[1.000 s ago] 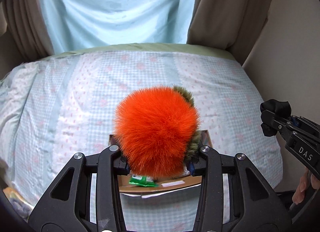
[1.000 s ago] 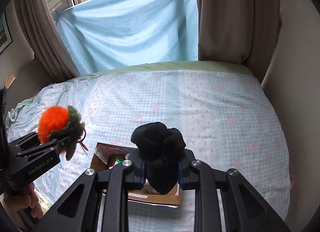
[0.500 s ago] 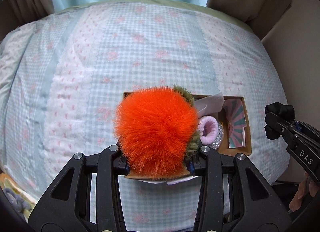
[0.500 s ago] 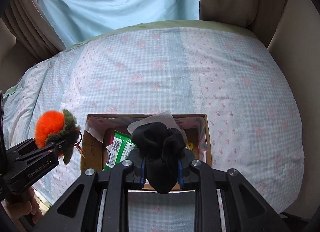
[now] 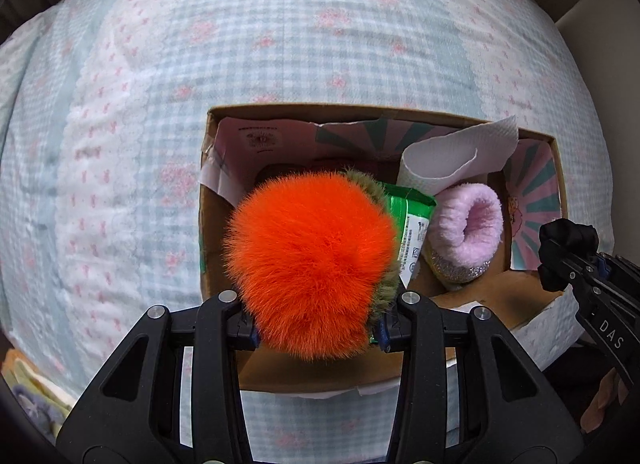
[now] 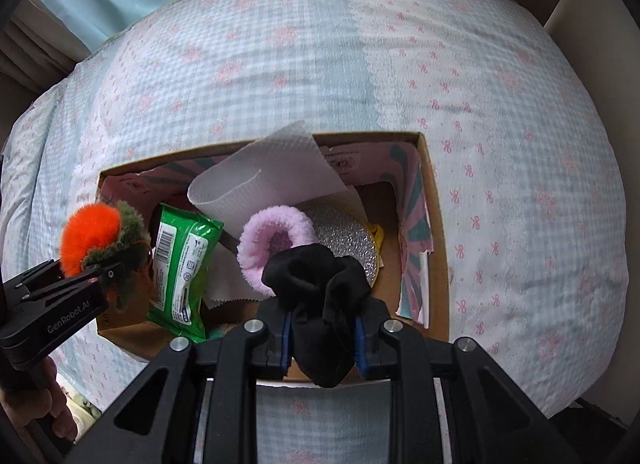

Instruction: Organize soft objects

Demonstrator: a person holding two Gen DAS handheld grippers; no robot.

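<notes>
We see the left gripper point(image 5: 316, 334) clenched on an orange furry pompom point(image 5: 310, 264) with a green fuzzy edge, above the left part of the open cardboard box point(image 5: 206, 223). The right gripper point(image 6: 322, 338) grasps a bunched black sock point(image 6: 320, 284) above the near edge of this box. The box lies near the front edge of the checked bed cover point(image 6: 500, 143). Inside the box are a green wipes packet point(image 6: 182, 268), a pink fluffy slipper point(image 6: 276, 236) with a glitter sole, and a white paper towel point(image 6: 264, 179) leaning on the far wall.
</notes>
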